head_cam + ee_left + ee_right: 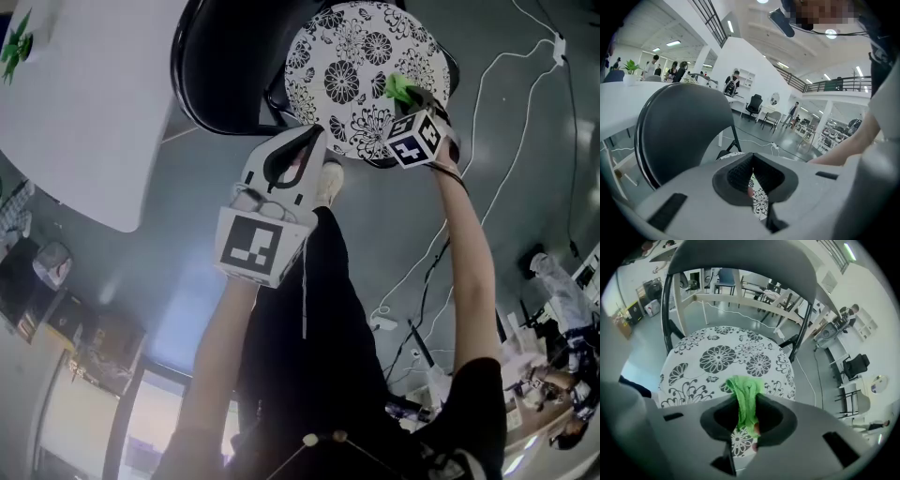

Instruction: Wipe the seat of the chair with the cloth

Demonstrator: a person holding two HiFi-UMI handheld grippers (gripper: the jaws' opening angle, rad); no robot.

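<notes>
One white table (84, 103) fills the upper left of the head view and is the largest item in front of you. Just beside its right edge stands the chair (220, 75), with its dark curved backrest (679, 126) on the far side from you and its legs on the grey floor (525, 178). The round seat (347, 75) carries a black-and-white flower pattern and faces up, with nothing lying flat on it.

Your left gripper (317, 131) is held on the near side of the seat, by the seat's near-left edge, with its jaws aimed toward the backrest. In the left gripper view the two jaws meet at their tips and nothing is between them; a strip of the patterned seat (761, 201) shows through the gap behind the tips.

Your right gripper (412, 96) is held over the right part of the seat. In the right gripper view its jaws are pressed together on the green cloth (745, 387), which is pinched in a narrow vertical fold between the pads. A bunched tuft of the cloth sticks out past the jaw tips, over the seat's near edge. You cannot tell from these views whether the tuft touches the seat surface
</notes>
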